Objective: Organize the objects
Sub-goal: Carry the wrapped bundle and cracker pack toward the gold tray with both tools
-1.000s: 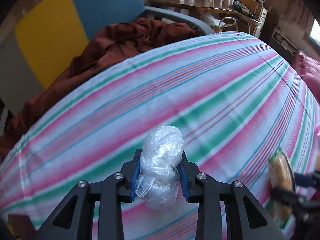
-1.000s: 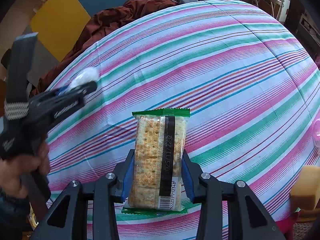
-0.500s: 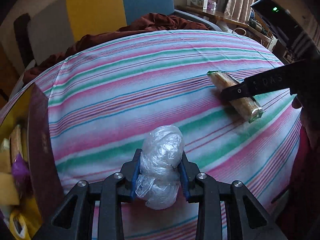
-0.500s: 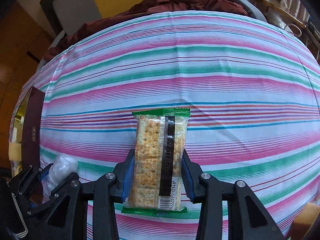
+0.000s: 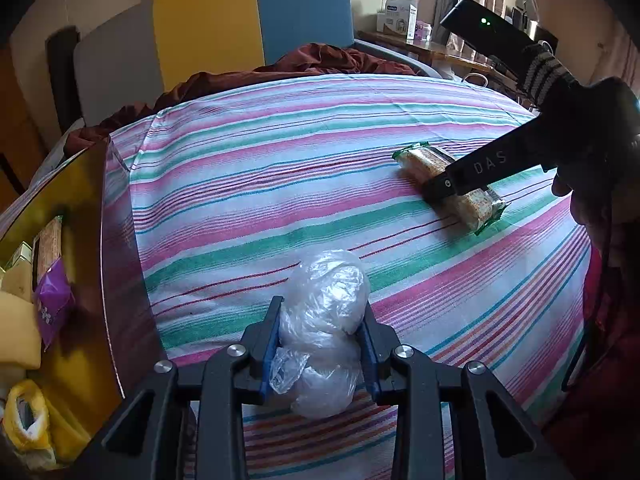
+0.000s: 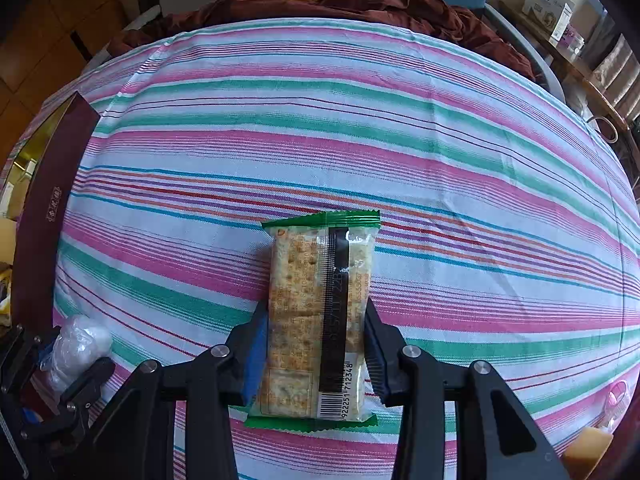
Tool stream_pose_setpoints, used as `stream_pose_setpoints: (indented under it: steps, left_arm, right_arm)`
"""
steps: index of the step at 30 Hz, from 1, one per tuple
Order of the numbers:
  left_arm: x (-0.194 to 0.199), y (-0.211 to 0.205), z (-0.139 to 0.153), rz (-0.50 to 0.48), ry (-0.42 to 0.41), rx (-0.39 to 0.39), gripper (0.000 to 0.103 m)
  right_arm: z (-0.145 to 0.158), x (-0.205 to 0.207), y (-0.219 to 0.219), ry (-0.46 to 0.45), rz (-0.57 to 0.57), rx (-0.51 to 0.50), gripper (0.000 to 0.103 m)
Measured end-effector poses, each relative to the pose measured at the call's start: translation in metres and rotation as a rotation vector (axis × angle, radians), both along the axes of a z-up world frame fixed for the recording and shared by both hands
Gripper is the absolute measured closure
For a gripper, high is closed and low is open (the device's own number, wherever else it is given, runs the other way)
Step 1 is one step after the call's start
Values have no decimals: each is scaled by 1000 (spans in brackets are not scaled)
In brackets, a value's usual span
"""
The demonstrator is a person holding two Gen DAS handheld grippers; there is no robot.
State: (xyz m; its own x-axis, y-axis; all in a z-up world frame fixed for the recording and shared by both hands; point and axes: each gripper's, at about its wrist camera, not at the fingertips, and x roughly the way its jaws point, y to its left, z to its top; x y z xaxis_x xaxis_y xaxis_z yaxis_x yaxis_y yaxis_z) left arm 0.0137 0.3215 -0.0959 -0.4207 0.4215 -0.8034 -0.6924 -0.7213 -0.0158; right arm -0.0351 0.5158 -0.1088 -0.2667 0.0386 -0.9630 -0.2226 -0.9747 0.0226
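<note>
My left gripper [image 5: 320, 312] is shut on a crumpled clear plastic bag bundle [image 5: 324, 320] and holds it over the striped tablecloth [image 5: 280, 184]. My right gripper [image 6: 316, 316] is shut on a cracker packet [image 6: 320, 308] with green ends and a barcode. In the left wrist view the right gripper [image 5: 440, 190] and the cracker packet [image 5: 424, 162] sit at the right, low over the cloth. In the right wrist view the left gripper [image 6: 60, 344] with the plastic bundle [image 6: 78, 344] is at the lower left.
An open box with a dark red wall and gold inside [image 5: 116, 248] stands at the table's left edge, holding a purple packet [image 5: 52, 300], crackers and yellow items. A maroon cloth [image 5: 320, 60] lies on a yellow-and-blue chair [image 5: 248, 20] behind. A yellow block [image 6: 588, 448] lies at lower right.
Both wrist views have swung left over the table, so the box at the left edge has come further into view. Both grippers keep their hold.
</note>
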Motion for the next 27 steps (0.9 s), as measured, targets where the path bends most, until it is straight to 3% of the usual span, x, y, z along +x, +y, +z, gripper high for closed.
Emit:
stream_pose_setpoints:
  steps: [10,15,18,27]
  left_arm:
    - [-1,-4,-1,-21,9,39,68]
    - [1,-6,-2,-32,32,44,68]
    - [0,-6,-2,-27,27,44,69]
    - [5,-12,10,12,44,33,69]
  right_arm:
    - [-5,9,-14,37,-53,16,61]
    - [-4,4,-35,76,58,-78,61]
    - [-6,0,-57,87,139,-4,61]
    - [-4,3,-55,104,165,17,61]
